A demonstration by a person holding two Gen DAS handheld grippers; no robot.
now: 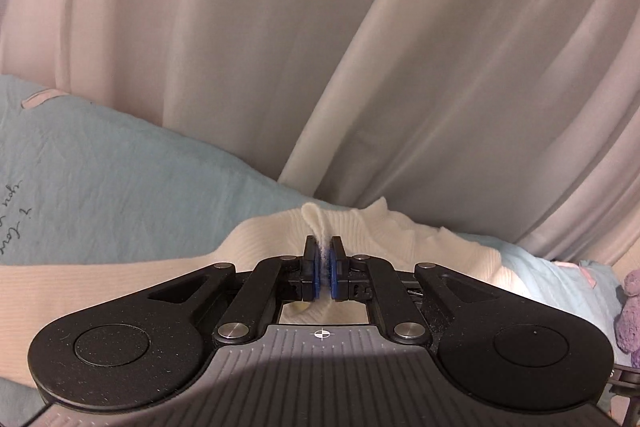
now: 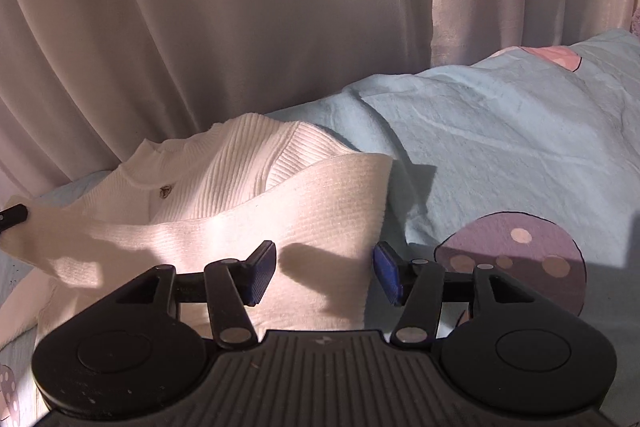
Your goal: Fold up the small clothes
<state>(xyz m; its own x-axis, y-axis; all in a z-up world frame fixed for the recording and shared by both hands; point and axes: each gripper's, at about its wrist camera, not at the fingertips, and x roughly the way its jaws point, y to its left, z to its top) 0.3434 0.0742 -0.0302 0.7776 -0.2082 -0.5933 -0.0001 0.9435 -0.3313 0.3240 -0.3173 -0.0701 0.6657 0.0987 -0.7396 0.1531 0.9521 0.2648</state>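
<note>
Jaws of the left gripper point(image 1: 324, 259) clench a pinched fold of the white ribbed sweater point(image 2: 248, 195), which lies on the pale blue bedsheet point(image 2: 500, 131); the right gripper point(image 2: 325, 275) hangs released above its sleeve, touching nothing.

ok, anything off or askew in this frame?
Nothing damaged or spilled. The white sweater lies rumpled on the blue bedsheet, one sleeve folded across its front. The left gripper pinches a bunched ridge of knit; the right gripper hangs above it, jaws apart and empty.
</note>
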